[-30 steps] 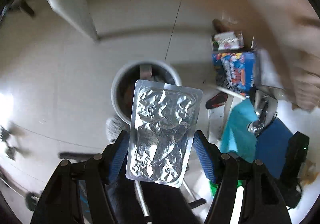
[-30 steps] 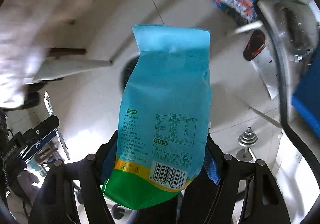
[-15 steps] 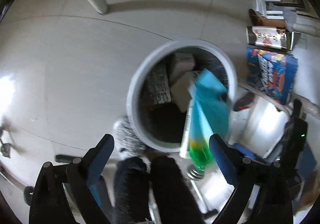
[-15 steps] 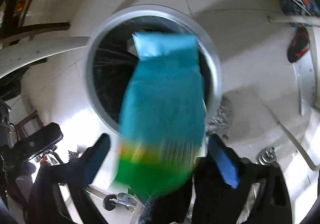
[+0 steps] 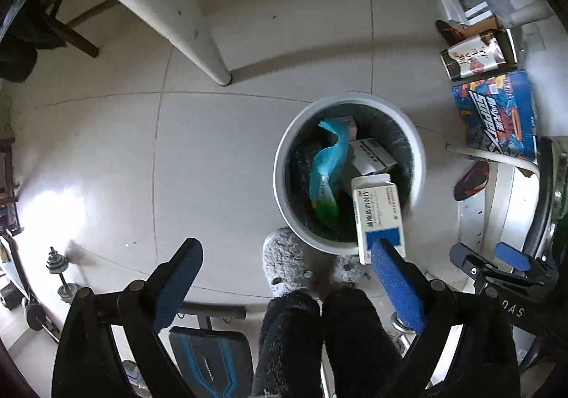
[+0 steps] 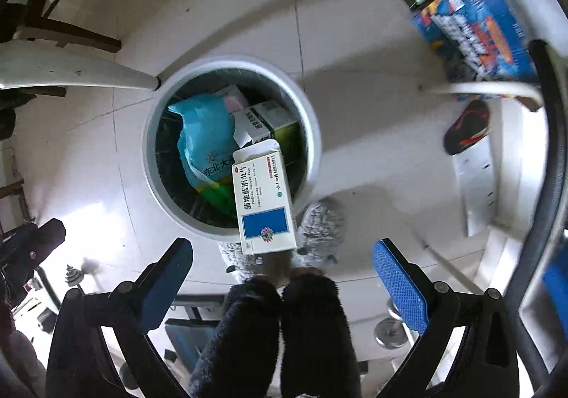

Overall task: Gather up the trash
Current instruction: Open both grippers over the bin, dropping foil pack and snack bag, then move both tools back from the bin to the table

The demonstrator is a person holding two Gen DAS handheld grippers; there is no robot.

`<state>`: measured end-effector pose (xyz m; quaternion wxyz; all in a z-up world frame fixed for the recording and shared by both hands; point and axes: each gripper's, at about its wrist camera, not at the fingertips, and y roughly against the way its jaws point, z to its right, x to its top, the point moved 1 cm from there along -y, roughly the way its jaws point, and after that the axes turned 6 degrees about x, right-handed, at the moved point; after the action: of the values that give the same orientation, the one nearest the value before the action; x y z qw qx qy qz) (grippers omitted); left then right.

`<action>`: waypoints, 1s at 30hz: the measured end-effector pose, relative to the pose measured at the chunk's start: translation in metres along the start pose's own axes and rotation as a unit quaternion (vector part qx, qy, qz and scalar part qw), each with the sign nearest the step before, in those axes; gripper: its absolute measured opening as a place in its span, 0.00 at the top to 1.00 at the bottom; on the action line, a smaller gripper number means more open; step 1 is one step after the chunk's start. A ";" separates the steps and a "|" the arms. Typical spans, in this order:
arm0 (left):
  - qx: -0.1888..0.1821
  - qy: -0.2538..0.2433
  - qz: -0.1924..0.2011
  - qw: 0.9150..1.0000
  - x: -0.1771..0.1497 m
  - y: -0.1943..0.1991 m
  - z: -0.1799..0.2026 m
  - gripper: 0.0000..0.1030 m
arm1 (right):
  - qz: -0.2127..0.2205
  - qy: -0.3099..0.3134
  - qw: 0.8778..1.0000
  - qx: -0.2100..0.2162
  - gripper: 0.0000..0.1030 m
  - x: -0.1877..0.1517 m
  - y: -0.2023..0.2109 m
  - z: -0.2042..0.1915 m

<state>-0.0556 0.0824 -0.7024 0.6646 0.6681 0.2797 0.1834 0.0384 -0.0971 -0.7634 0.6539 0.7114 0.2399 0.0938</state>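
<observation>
A round white trash bin (image 5: 419, 156) (image 6: 312, 135) stands on the tiled floor below both grippers. Inside lie a teal and green snack bag (image 5: 328, 167) (image 6: 206, 139) and a green and white carton (image 5: 371, 156) (image 6: 269, 123). A white and blue medicine box (image 5: 380, 217) (image 6: 264, 203) hangs in the air over the bin's near rim, not held by either gripper. My left gripper (image 5: 287, 277) is open and empty. My right gripper (image 6: 284, 277) is open and empty. The right gripper also shows at the right edge of the left wrist view (image 5: 490, 259).
A white table leg (image 5: 191, 29) (image 6: 71, 71) reaches the floor beside the bin. A blue toy box (image 5: 497, 114) (image 6: 475, 25) and a printed carton (image 5: 475, 55) lie to the right. Grey slippers (image 5: 287, 263) (image 6: 319, 220) and dark trouser legs sit below the bin. Small dumbbells (image 5: 58, 270) lie at left.
Both grippers opened. The foil blister sheet left the left gripper and the teal bag left the right gripper and dropped into the bin. A medicine box now falls over the rim.
</observation>
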 end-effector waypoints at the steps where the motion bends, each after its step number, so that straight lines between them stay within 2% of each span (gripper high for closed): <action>1: 0.000 -0.002 0.003 1.000 -0.002 0.008 0.002 0.06 | 0.007 0.002 1.000 -0.001 0.01 -0.004 0.013 -0.002; 12: -0.006 -0.011 0.035 0.999 -0.035 0.112 0.009 0.06 | 0.049 0.013 0.999 0.001 0.01 -0.045 0.129 -0.021; 21: -0.011 -0.027 0.070 0.997 -0.071 0.223 0.000 0.06 | 0.071 0.026 0.997 0.016 0.01 -0.091 0.253 -0.043; 26: -0.016 -0.034 0.098 0.994 -0.082 0.278 -0.005 0.06 | 0.087 0.023 0.995 0.036 0.01 -0.109 0.319 -0.057; 30: -0.007 -0.025 0.130 0.991 -0.075 0.323 -0.007 0.06 | 0.115 0.006 0.991 0.065 0.01 -0.106 0.369 -0.061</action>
<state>-0.0764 0.0549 -0.3727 0.6470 0.6981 0.1726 0.2535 0.0002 -0.1031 -0.3767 0.5897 0.7747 0.1657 0.1569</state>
